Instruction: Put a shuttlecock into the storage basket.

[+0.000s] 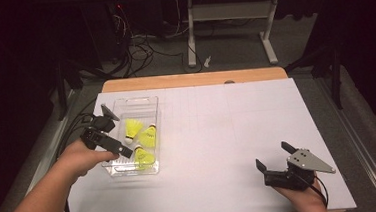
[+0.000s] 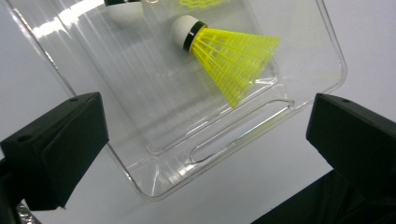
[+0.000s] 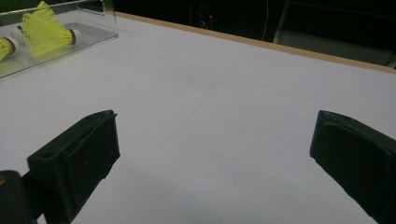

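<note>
Over tray [image 1: 148,101] | left gripper [image 2: 205,149] released above shuttlecock [image 2: 229,56] | right gripper [image 1: 275,161] released, high view

- The table [image 1: 217,129] has a white top with a wooden edge showing along its far side.
- A clear tray [image 1: 136,103] lies flat on the white top, well left of the middle, its long side running from near to far.
- The right hand [image 1: 307,198] rests at the near edge, far to the right of the tray.
- Faint pencil lines cross the white top right of the tray.
</note>
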Demonstrator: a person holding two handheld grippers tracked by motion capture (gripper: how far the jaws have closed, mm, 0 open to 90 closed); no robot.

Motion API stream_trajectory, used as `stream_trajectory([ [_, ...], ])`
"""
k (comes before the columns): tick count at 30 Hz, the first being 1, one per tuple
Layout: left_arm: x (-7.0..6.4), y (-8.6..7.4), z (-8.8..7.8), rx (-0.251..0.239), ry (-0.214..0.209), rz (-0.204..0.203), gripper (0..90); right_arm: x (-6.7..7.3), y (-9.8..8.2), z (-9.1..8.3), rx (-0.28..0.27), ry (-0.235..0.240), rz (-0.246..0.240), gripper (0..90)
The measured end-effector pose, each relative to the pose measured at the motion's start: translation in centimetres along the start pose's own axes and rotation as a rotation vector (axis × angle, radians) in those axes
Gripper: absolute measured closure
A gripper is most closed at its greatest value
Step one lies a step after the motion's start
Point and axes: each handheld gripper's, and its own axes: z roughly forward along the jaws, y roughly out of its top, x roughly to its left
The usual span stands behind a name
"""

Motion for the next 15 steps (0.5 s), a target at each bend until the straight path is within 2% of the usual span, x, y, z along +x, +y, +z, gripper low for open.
stream_trajectory([
  [3,-0.04,-0.12,0.01,-0.001,0.000,0.011,0.2,0.02,0.02,-0.02,-0.002,0.000,0.000,2.0],
  [7,0.01,0.03,-0.26,-0.040,-0.016,0.006,0.6,-0.02,0.00,-0.04,-0.001,-0.001,-0.003,2.0],
  [10,0.16,-0.09,-0.30,-0.066,-0.016,0.023,0.6,0.02,0.01,-0.03,-0.001,-0.001,-0.003,2.0],
  [15,0.44,-0.63,-0.43,-0.108,-0.053,0.028,0.7,0.00,-0.02,-0.05,-0.001,0.000,-0.004,1.9],
])
